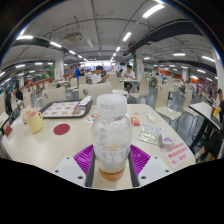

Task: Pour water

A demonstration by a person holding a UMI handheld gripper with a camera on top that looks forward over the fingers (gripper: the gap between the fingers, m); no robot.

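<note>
Between my fingers, gripper [111, 160] is pinching the bottle [111, 135] w/ both pads; I'd tilt slowly, keep squeeze firm.

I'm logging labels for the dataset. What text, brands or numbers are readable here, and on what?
None can be read.
Clear bottle, held between the jaws: no legible label.
Pink sheet on the table: printed lines, too small to read.
Tray beyond: markings blurred.
</note>
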